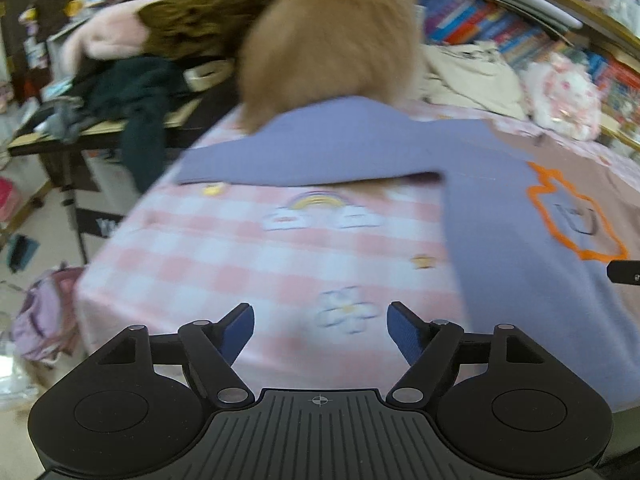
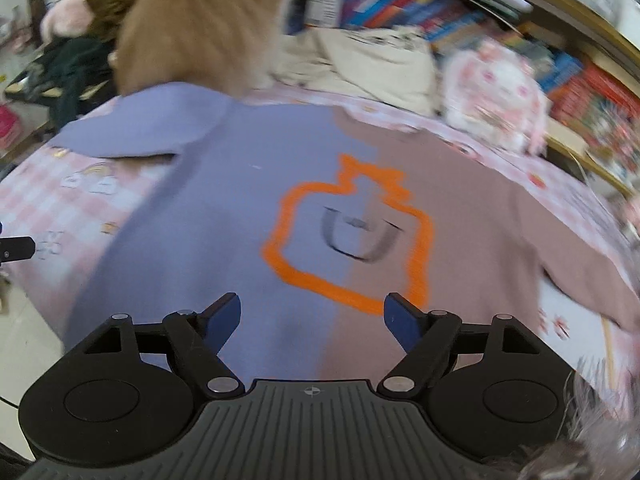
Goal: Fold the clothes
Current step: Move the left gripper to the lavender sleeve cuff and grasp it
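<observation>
A sweater, half lilac (image 2: 224, 200) and half dusty pink (image 2: 472, 220), lies flat on a pink checked bedsheet (image 1: 248, 264), front up, with an orange outline print (image 2: 348, 240) in its middle. Its lilac sleeve (image 1: 304, 152) stretches out to the left. My left gripper (image 1: 320, 330) is open and empty above the sheet, left of the sweater's lilac side (image 1: 520, 248). My right gripper (image 2: 312, 322) is open and empty above the sweater's lower middle. Both views are blurred.
A fluffy orange cat (image 1: 332, 36) sits at the far edge of the bed, against the lilac sleeve. A cream garment (image 2: 376, 64) and a pink plush (image 2: 492, 92) lie behind. Bookshelves (image 2: 580, 80) run along the right. A cluttered desk (image 1: 120, 96) stands left.
</observation>
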The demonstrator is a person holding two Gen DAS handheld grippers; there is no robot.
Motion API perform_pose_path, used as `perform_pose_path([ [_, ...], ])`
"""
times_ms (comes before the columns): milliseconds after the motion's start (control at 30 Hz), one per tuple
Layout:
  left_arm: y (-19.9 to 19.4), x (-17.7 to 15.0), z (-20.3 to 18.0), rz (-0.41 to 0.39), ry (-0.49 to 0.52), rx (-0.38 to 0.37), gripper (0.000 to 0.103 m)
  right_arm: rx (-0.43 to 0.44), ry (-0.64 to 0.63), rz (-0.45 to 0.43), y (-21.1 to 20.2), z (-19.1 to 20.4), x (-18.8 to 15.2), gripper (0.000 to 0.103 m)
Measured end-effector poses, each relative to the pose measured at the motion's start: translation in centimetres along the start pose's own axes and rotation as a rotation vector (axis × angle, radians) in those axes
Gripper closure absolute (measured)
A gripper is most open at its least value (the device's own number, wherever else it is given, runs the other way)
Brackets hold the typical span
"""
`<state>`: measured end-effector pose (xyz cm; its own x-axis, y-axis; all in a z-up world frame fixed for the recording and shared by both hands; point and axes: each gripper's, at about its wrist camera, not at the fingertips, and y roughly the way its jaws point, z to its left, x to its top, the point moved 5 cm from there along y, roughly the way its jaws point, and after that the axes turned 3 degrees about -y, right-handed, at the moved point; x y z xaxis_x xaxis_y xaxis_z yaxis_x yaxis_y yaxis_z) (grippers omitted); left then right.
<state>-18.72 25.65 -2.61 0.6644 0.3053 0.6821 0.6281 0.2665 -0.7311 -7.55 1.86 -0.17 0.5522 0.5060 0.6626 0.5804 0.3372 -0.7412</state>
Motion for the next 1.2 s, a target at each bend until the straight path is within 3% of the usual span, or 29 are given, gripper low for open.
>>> perform_pose_path([
  [300,-0.5,-0.6,5.4,-0.007,-0.067,0.070,0.026,0.039,-0.136,-0.023,0.1,5.1,1.4,0.026],
  [600,0.4,0.9,8.7,-0.055,-0.123,0.099,0.026,-0.024,-0.106,0.010,-0.3,4.1,0.5,0.026],
  [867,3.2,3.6,12.8,-0.101,-0.320,0.067,0.028,-0.106,-0.191,-0.014,-2.1,3.9,-0.8,0.026],
  [967,4.5,4.7,13.8,-0.128,-0.383,0.065,0.038,-0.134,-0.193,-0.005,-2.4,3.4,-1.2,0.026],
  [1033,5.6,5.5,14.1,-0.136,-0.409,0.053,0.050,-0.144,-0.182,0.008,-2.3,2.9,-1.3,0.026],
  [1200,8.6,7.5,14.4,-0.148,-0.465,0.025,0.058,-0.132,-0.185,0.034,-1.8,3.1,-1.3,0.026],
])
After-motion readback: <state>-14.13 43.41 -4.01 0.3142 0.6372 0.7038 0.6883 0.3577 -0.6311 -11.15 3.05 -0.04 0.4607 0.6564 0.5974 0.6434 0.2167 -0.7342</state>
